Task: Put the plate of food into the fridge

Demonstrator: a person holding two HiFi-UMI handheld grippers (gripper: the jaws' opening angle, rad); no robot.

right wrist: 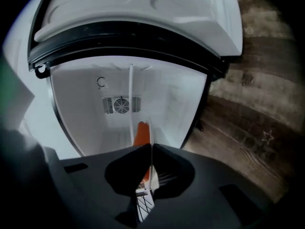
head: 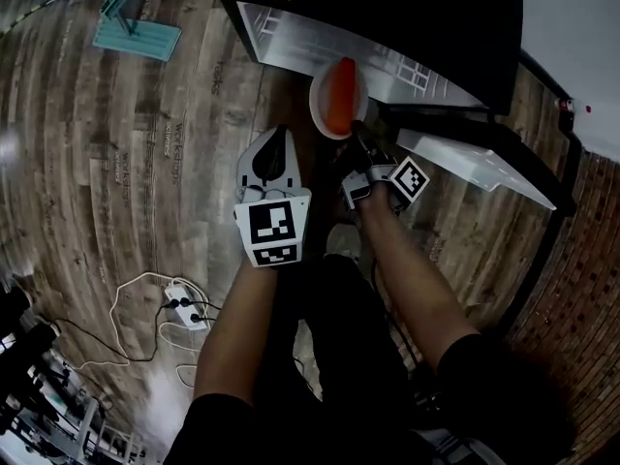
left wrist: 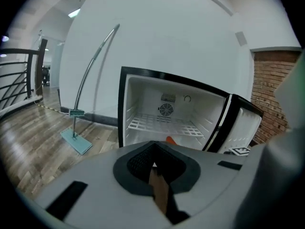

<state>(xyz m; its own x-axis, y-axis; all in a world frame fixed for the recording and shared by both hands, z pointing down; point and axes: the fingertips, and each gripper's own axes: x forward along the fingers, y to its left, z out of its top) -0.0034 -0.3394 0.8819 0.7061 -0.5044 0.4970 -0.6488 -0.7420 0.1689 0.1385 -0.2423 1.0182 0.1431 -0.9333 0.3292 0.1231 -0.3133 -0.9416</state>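
A white plate [head: 320, 100] with an orange carrot-like piece of food [head: 340, 97] hangs at the mouth of the open black fridge [head: 407, 17]. My right gripper [head: 362, 149] is shut on the plate's near rim. In the right gripper view the plate [right wrist: 149, 132] shows edge-on between the jaws, with the food [right wrist: 140, 132] on its left and the white fridge interior [right wrist: 167, 99] behind. My left gripper [head: 278, 136] hovers just left of the plate, shut and holding nothing. From the left gripper view I see the fridge's wire shelf [left wrist: 164, 125] and a bit of the food [left wrist: 170, 140].
The fridge door [head: 480, 158] stands swung open to the right of my right gripper. A teal mop [head: 136, 32] rests on the wooden floor at the far left. A power strip with cables [head: 184, 303] lies near my left. A brick wall [head: 581, 250] runs along the right.
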